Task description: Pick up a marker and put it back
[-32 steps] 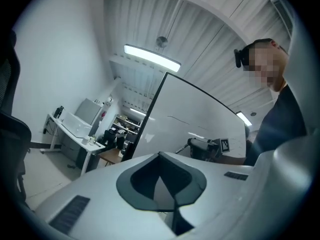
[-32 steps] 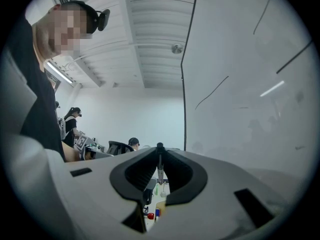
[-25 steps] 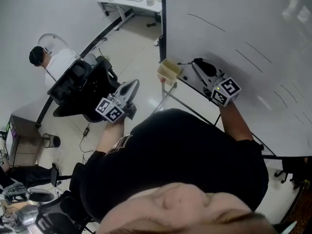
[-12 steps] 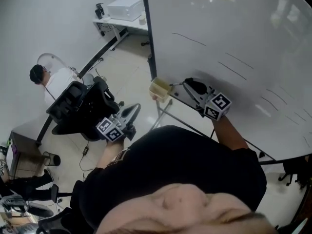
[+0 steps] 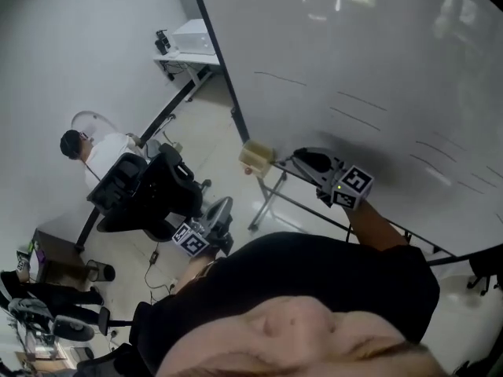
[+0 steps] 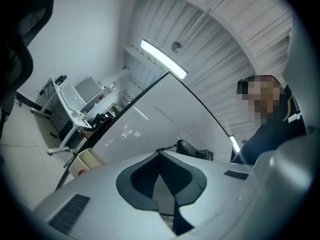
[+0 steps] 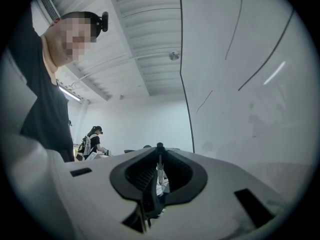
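Right gripper view: your right gripper (image 7: 159, 153) is clenched on a slim pale marker with a dark cap (image 7: 158, 168). The marker lies in the slit between the pads and points away along the jaws, cap at 12 o'clock. A glossy white whiteboard (image 7: 250, 84) with thin dark strokes fills 1 to 4 o'clock, close by. Risk: the hold looks narrow, so a wrist tilt could let the barrel swivel or slide out. This near the board, its end could scrape or streak the surface.

Left gripper view: your left gripper (image 6: 160, 155) is clenched with its tips meeting and nothing between them. A small beige open box (image 6: 92, 159) sits at 8 o'clock, at the board's end. This hand looks idle. The only risk is that it drifts into something while you watch the other side.

Head view: the right gripper is at 3 o'clock, against the narrow ledge along the whiteboard's lower edge (image 5: 397, 230), with the box just beside it at its 9 o'clock. The left gripper hangs low at 7 o'clock, near a black office chair (image 5: 153, 191). The marker is too small to pick out here. Judgement: the put-back is not yet done. If you let go before the barrel rests flat on the ledge, it may roll off to the floor. Sliding toward 9 o'clock could knock the box
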